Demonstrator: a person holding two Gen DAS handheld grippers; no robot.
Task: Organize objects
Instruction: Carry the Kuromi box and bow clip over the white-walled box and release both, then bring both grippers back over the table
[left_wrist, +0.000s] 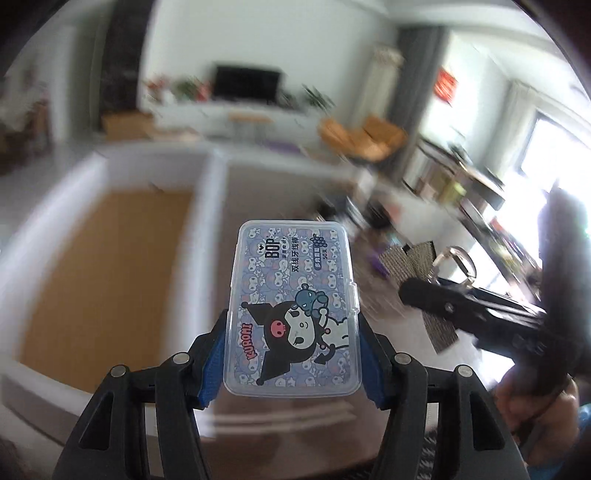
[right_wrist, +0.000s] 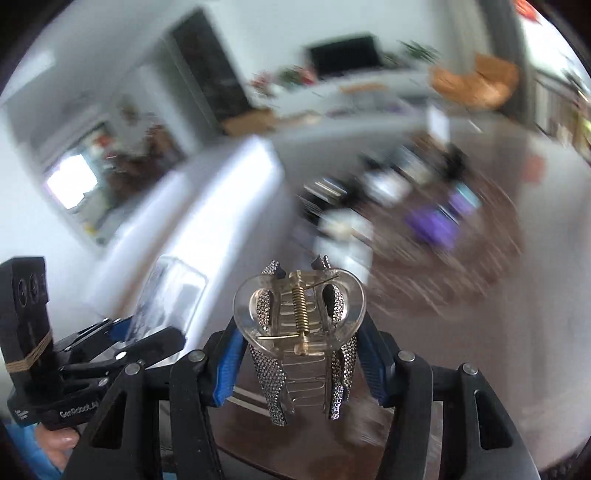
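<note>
Left gripper (left_wrist: 293, 354) jaws clamp a Kuromi-printed floss box (left_wrist: 291, 306); right gripper (right_wrist: 301, 354) jaws clamp a rhinestone hair claw (right_wrist: 301, 332).

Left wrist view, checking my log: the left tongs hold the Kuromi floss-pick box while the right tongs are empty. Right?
Not quite. The left tongs do hold the Kuromi floss-pick box, but the right tongs are not empty: the right wrist view shows them shut on a clear hair claw clip.

Dark wood table (right_wrist: 480, 280), blurred clutter (right_wrist: 432, 221) on it
</note>
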